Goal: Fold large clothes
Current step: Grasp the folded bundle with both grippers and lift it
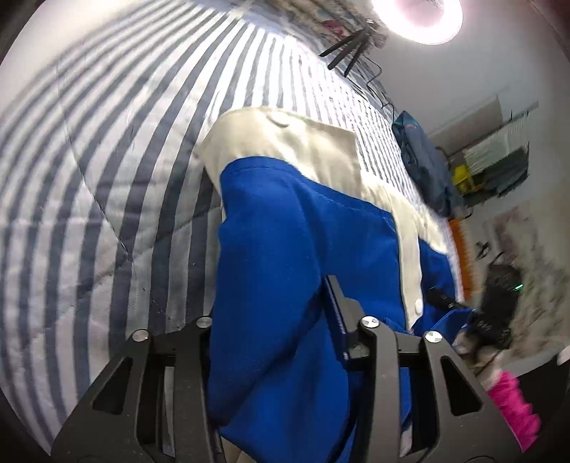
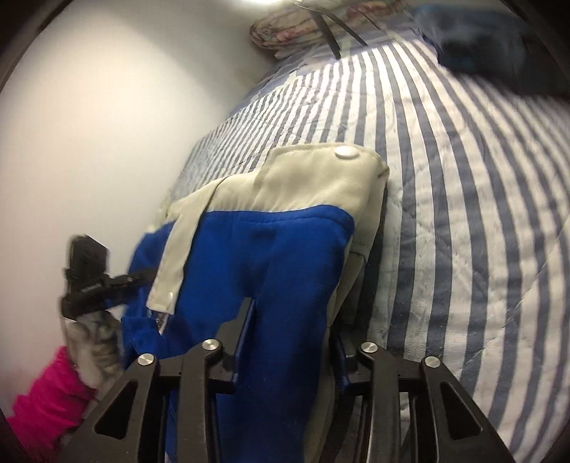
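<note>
A blue jacket (image 1: 285, 228) with cream panels and white snaps lies on a striped quilt (image 1: 107, 185). In the left wrist view, my left gripper (image 1: 274, 306) is shut on a thick fold of its blue cloth, which hides the left finger. My right gripper (image 1: 445, 299) shows at that view's right edge, holding the same garment. In the right wrist view, my right gripper (image 2: 292, 320) is shut on the jacket (image 2: 278, 256), with blue cloth filling the gap between both fingers. My left gripper (image 2: 92, 281) shows at the left, held by a gloved hand with a pink sleeve (image 2: 46, 402).
The blue-and-white striped quilt (image 2: 463, 213) covers the bed. A ring light (image 1: 416, 17) on black tripod legs (image 1: 349, 50) stands at the bed's far end beside a floral pillow (image 2: 285, 28). A dark blue bag (image 1: 424, 164) lies at the bed's edge. A white wall (image 2: 107, 124) borders the other side.
</note>
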{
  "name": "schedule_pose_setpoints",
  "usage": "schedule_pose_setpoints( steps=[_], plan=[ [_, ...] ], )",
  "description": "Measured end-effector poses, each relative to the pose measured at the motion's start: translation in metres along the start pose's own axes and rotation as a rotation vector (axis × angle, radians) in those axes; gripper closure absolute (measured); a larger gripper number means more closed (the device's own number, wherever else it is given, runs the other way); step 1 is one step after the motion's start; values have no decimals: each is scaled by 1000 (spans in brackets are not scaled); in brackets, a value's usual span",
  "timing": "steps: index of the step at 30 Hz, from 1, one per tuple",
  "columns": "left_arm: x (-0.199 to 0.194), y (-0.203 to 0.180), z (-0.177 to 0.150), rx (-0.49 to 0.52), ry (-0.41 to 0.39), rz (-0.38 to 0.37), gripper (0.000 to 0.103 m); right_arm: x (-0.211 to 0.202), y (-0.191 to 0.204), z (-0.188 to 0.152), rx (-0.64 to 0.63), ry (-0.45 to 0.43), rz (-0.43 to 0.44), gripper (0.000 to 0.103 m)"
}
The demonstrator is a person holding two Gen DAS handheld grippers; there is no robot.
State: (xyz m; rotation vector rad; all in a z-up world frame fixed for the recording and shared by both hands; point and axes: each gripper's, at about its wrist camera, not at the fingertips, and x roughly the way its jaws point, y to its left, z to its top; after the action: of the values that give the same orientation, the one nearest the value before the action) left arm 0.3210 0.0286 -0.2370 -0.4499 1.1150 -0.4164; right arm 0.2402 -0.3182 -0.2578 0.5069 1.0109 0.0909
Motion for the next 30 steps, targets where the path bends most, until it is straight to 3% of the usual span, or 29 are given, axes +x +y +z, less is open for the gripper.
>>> schedule_pose_setpoints(
  steps=[4, 12, 19, 30],
  plan=[
    [-10, -25, -6, 100, -40, 92, 74, -2, 39, 6, -119, -10, -137, 73],
    [-25, -58, -19, 211, -85, 147, 78, -13, 86, 8, -265, -25, -286, 75],
    [-40, -77, -32, 270, -113, 131, 79, -48, 102, -13, -367, -63, -377, 76],
    [-36, -105, -31, 308, -128, 93, 80, -81, 107, -22, -430, -135, -439, 77]
  ],
)
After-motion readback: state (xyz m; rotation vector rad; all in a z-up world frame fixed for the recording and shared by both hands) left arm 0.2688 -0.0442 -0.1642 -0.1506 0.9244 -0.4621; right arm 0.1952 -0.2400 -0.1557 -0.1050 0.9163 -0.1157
